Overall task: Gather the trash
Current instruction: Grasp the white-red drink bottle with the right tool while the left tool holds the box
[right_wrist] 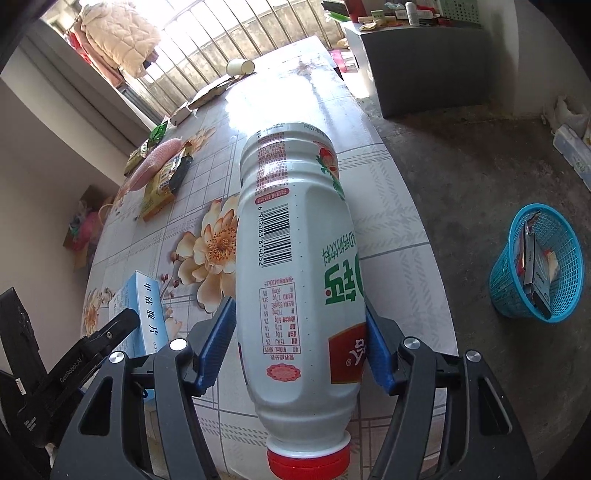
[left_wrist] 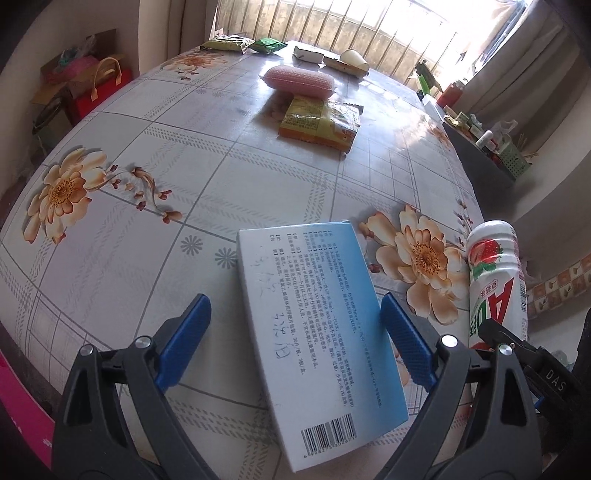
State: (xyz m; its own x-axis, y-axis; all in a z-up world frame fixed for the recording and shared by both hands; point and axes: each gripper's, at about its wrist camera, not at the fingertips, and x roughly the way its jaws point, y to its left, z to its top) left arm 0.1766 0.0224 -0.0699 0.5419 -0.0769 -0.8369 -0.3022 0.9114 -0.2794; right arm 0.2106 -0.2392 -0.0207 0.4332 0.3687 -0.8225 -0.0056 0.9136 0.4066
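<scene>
Left gripper [left_wrist: 295, 343] jaws stand apart around the blue box [left_wrist: 317, 332]; right gripper [right_wrist: 301, 347] jaws flank the bottle [right_wrist: 295, 266], lower centre, contact unclear. Centre each, then squeeze firmly.

a flowered tablecloth [left_wrist: 155, 155], a red gift bag [left_wrist: 99, 92] and a hanging padded jacket [right_wrist: 118, 37].

You face a barred window [left_wrist: 369, 33] pouring sunlight over a floral table [left_wrist: 147, 155]; concrete floor [right_wrist: 461, 155] lies right.
</scene>
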